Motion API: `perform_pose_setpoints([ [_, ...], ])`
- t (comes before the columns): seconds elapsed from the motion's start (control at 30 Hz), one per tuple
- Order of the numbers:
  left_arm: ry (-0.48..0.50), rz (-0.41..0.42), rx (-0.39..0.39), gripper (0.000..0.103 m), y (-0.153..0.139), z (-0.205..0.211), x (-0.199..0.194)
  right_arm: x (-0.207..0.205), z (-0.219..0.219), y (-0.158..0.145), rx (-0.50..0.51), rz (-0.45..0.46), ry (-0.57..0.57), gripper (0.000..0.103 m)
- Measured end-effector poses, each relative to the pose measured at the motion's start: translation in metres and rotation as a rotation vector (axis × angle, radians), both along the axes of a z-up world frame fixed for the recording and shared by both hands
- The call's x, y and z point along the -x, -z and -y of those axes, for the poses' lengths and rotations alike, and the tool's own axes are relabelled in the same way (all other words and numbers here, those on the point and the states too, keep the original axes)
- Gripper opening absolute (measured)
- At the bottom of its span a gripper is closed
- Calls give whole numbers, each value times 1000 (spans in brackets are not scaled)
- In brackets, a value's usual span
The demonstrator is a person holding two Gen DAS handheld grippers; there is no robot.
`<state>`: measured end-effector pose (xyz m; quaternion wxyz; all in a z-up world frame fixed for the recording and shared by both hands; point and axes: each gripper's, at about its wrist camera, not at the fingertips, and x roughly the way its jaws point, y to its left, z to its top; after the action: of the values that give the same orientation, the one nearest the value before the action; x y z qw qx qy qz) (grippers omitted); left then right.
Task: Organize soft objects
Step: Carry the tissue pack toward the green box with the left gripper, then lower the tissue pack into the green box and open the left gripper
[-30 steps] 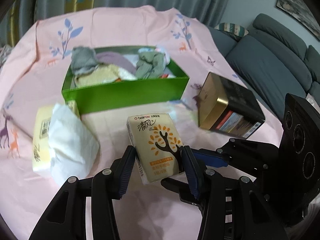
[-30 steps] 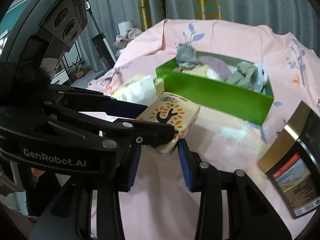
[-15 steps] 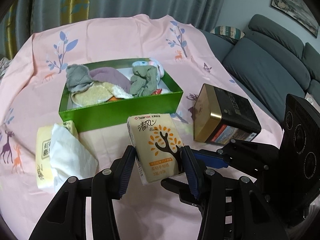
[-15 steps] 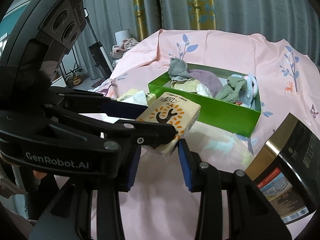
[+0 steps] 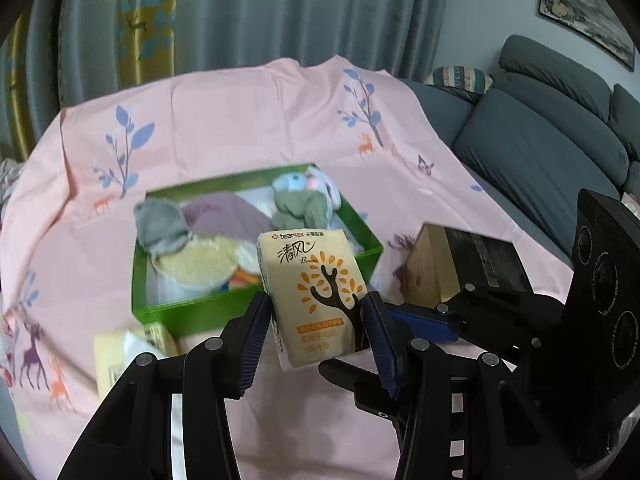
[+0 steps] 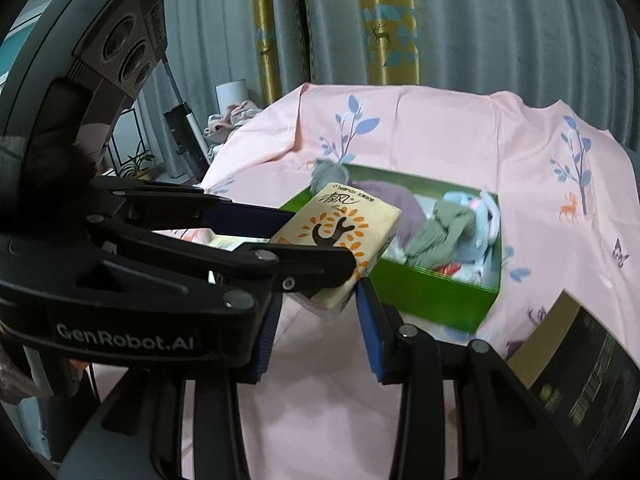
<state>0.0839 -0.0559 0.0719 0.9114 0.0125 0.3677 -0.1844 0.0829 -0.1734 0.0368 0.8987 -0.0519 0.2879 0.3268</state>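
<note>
My left gripper (image 5: 316, 340) is shut on a cream tissue pack (image 5: 316, 292) with an orange tree print and holds it in the air in front of a green box (image 5: 192, 312) filled with socks and cloths. The pack also shows in the right wrist view (image 6: 340, 240), held by the left gripper's fingers (image 6: 248, 216). My right gripper (image 6: 318, 332) is open and empty, just below and beside the pack. The green box (image 6: 440, 300) lies beyond it.
A black and gold tin (image 5: 464, 264) lies right of the box on the pink printed cloth (image 5: 240, 128). Yellow tissue packs (image 5: 128, 348) lie at the left front. A grey sofa (image 5: 540, 140) stands to the right. Curtains hang behind.
Both grippers have risen and tilted, so the green box now sits lower and its inside shows more. The tissue pack stays clamped in my left gripper.
</note>
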Motion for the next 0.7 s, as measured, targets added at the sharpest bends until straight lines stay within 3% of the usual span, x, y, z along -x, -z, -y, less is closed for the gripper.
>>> perform_pose_setpoints([
  [0.4, -23, 64, -35, 49, -26, -1, -60, -48, -5, -24, -28, 18, 38, 38],
  [0.7, -52, 50, -51, 49, -15, -7, -103, -72, -17, -17, -36, -21, 66, 38],
])
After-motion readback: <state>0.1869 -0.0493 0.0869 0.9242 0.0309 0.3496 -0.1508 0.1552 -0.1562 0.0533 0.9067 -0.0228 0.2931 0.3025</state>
